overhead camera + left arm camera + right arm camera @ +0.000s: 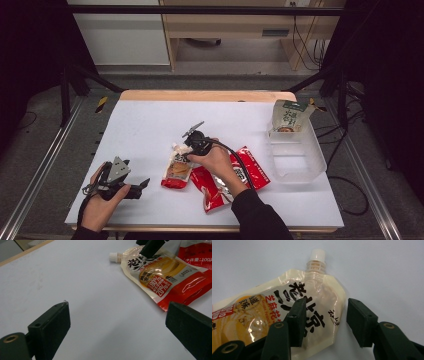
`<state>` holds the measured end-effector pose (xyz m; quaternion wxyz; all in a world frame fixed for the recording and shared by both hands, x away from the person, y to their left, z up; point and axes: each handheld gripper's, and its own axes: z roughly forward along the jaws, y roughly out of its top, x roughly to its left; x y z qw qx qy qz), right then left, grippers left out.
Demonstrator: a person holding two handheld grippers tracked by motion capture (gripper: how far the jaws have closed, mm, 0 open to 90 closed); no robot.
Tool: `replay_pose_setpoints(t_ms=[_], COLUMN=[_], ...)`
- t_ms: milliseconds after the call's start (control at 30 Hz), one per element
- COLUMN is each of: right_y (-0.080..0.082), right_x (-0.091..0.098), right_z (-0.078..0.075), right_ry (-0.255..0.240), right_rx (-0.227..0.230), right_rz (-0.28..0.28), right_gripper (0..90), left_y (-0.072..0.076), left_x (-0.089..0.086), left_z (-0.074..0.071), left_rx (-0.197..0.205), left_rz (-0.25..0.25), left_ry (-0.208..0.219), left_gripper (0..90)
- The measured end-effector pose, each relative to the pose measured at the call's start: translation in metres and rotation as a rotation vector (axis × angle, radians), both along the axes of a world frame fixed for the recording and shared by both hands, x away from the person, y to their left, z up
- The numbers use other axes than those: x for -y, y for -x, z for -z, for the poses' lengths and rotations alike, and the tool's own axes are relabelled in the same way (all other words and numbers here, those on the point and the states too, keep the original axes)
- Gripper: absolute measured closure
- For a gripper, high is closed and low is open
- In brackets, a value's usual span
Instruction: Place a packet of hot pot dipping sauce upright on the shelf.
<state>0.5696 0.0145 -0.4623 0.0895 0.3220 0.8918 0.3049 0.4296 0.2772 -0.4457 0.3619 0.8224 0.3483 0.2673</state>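
Note:
A cream and orange spouted pouch (177,170) (160,275) (319,300) lies flat on the white table (150,125), its white cap pointing away from the person. My right gripper (186,156) (325,306) is down on its spout end, open. One jaw sits over the printed face and the other stands just past the pouch's side edge, so that corner lies between them with a gap showing. My left gripper (142,186) (117,315) rests low at the table's front left, open with nothing between its jaws. It points toward the pouch.
Two red snack packets (250,167) (207,192) lie under and beside the right forearm. A clear plastic bin (295,155) stands at the right, with a green and white pouch (289,116) leaning in its far end. A black cable trails from the right gripper.

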Motion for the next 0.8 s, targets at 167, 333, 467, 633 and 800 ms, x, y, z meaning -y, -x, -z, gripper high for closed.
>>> replay_pose_setpoints(t_ms=[167, 333, 467, 633, 800], right_y=[0.0, 0.002, 0.005, 0.009, 0.01], right_x=[0.0, -0.002, -0.005, -0.008, -0.01], right_z=[0.0, 0.0, -0.001, -0.001, -0.001], right_ry=[0.004, 0.013, 0.032, 0.043, 0.043], right_rx=[-0.012, -0.017, 0.0, 0.02, 0.025], right_rz=[-0.005, -0.004, -0.015, -0.036, -0.045], right_gripper=[54.9, 61.8, 70.6, 81.1, 86.4], left_y=[0.0, 0.0, 0.0, 0.0, 0.0], left_x=[0.0, 0.0, 0.0, 0.001, 0.0], left_z=[0.0, 0.0, -0.001, 0.0, -0.001], left_rx=[-0.001, -0.001, -0.001, 0.0, 0.001], left_rz=[0.005, 0.009, 0.01, 0.008, 0.009], left_ry=[-0.006, -0.006, -0.006, -0.001, -0.003], left_gripper=[5.7, 5.7, 5.6, 5.6, 5.7])
